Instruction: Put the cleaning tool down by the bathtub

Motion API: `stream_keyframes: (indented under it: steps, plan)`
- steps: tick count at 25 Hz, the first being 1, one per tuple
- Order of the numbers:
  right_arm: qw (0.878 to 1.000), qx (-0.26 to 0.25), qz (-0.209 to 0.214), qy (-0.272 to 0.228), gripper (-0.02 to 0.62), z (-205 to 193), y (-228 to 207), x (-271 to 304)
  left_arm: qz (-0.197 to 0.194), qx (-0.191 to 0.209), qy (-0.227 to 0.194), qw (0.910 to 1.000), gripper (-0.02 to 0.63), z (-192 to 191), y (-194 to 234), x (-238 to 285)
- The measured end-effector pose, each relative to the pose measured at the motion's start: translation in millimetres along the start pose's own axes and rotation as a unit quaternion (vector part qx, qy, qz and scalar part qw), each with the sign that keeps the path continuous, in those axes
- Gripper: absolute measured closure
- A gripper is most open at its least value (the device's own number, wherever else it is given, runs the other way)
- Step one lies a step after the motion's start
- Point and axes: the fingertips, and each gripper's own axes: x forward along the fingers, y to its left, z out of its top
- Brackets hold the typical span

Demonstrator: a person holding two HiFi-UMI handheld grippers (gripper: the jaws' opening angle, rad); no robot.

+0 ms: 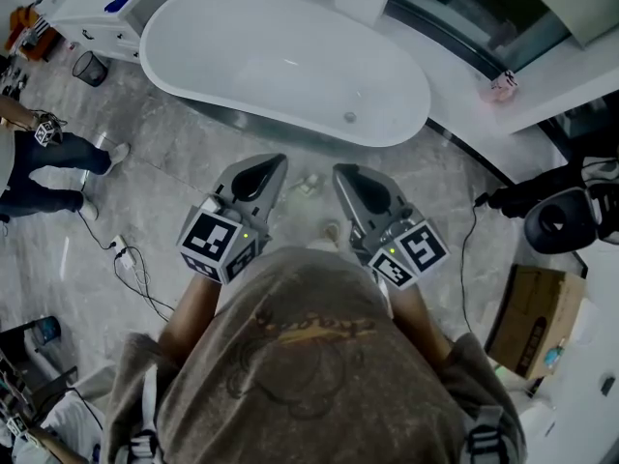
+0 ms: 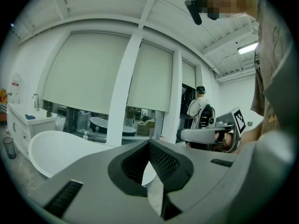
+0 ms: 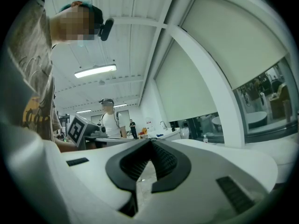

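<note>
The white oval bathtub [image 1: 290, 66] stands on the grey marble floor ahead of me; it shows low at the left in the left gripper view [image 2: 51, 153]. A small pale item [image 1: 309, 184] lies on the floor just in front of the tub; what it is I cannot tell. My left gripper [image 1: 276, 160] and right gripper [image 1: 340, 170] are held side by side in front of my chest, pointing toward the tub. Both are shut with nothing between their jaws, as their own views confirm for the left gripper [image 2: 149, 142] and the right gripper [image 3: 150, 142].
A black wire bin [image 1: 90, 67] and a white vanity [image 1: 97, 22] stand at the tub's left end. A person [image 1: 44, 167] stands at the left, with cables [image 1: 131, 264] on the floor nearby. A cardboard box [image 1: 532, 322] and black equipment [image 1: 566, 216] sit at the right.
</note>
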Motion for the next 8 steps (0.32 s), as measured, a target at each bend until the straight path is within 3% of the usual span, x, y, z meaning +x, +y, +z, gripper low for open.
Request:
stream_keyframes:
  steps: [8]
  plan:
    - [1.000, 0.001, 0.008, 0.000, 0.597, -0.6, -15.3, 2.3, 0.008, -0.003, 0.005, 0.9999, 0.601, -2.5, 1.3, 14.8]
